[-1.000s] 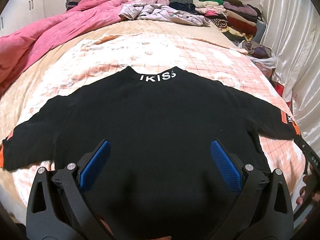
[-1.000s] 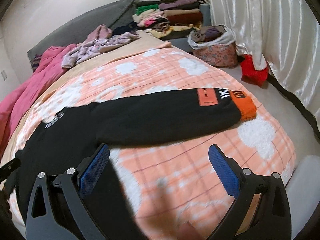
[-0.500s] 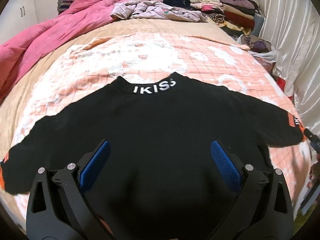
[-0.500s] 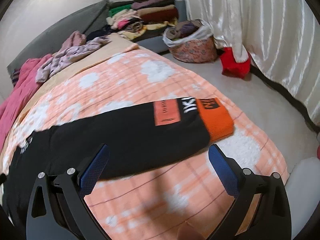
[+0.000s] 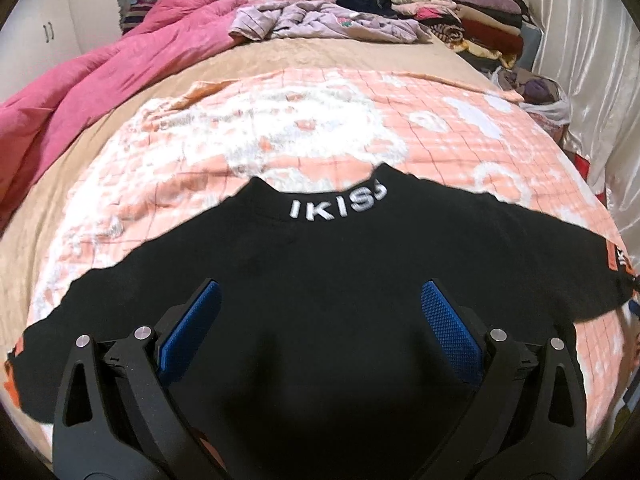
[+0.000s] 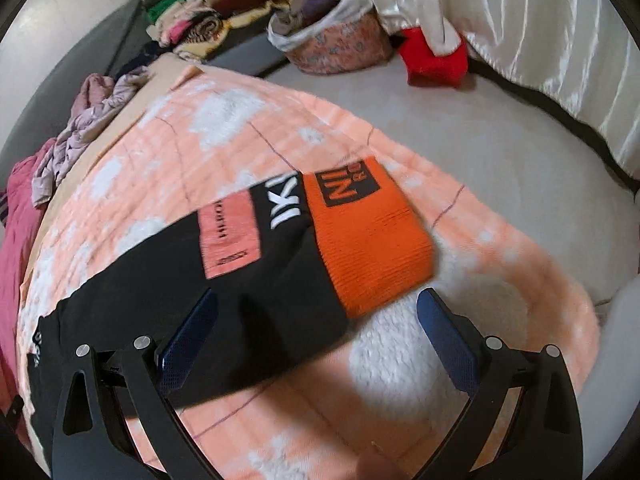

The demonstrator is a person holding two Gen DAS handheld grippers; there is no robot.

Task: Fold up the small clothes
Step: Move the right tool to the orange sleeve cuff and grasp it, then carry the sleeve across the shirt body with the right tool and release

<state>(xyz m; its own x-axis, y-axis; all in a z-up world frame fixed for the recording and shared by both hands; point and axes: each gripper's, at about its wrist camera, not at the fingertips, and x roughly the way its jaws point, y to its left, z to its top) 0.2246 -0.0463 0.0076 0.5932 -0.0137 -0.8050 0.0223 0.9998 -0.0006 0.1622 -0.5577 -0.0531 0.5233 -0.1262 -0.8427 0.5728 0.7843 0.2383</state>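
Right gripper point(image 6: 316, 316), jaws wide and empty, has closed in over the sweater's orange cuff point(image 6: 370, 240); left gripper point(image 5: 318, 306) stays wide, empty above the black sweater point(image 5: 320, 280).

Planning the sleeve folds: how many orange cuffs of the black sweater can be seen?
2. One orange ribbed cuff ends the black sweater's right sleeve, ahead of the right gripper; the other barely peeks out far left.

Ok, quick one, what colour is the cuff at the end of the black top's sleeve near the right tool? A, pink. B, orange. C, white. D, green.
B: in the right wrist view the ribbed cuff ending the black top's sleeve is bright orange, lying flat on the peach blanket just ahead of the open right tool.
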